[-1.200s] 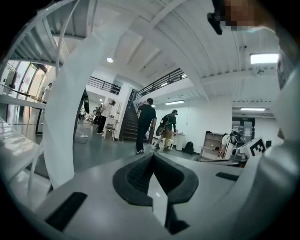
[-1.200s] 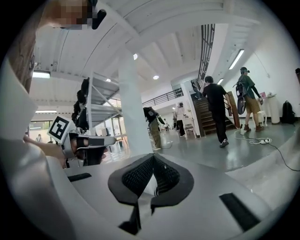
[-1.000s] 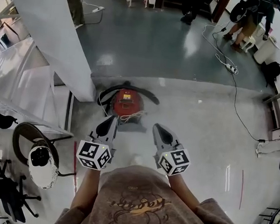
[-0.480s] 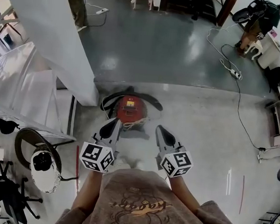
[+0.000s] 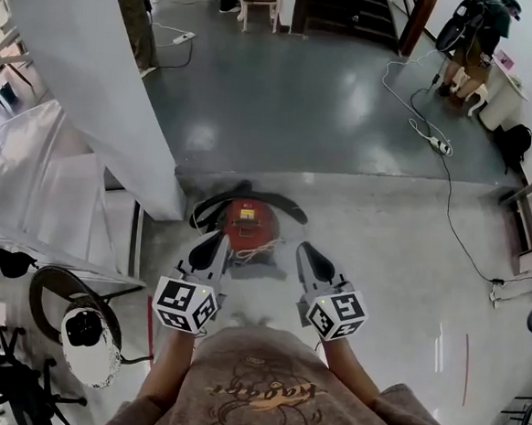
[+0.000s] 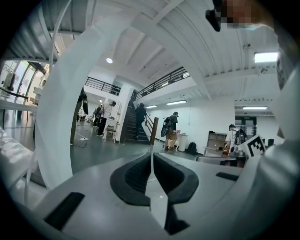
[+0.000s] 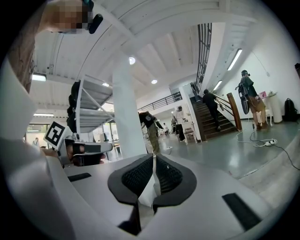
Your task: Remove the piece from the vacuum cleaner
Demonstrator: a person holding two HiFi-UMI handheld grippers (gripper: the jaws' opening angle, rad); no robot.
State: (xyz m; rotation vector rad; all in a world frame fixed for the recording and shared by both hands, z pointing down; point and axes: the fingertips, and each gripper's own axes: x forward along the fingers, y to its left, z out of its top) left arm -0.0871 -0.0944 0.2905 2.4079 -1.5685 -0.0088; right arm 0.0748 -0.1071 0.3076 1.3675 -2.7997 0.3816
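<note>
A red round vacuum cleaner (image 5: 250,227) stands on the pale floor just ahead of me, with a black hose (image 5: 214,198) curving round its back and a light cord (image 5: 261,246) bunched on its front. My left gripper (image 5: 220,241) hovers at its near left side, jaws shut with nothing in them. My right gripper (image 5: 303,251) hangs a little to the vacuum's right, also shut and empty. In the left gripper view (image 6: 151,154) and the right gripper view (image 7: 153,157) the black pads meet with only the hall beyond; the vacuum does not show there.
A white pillar (image 5: 93,74) and a slanted stair (image 5: 31,170) stand to the left. A round stool (image 5: 59,282) and a white helmet-like object (image 5: 87,335) sit at lower left. A power strip with cable (image 5: 436,142) lies at the right. People stand at the back.
I have stepped forward: the vacuum cleaner sits nearer to both grippers, which now flank its front. Both grippers stay shut.
</note>
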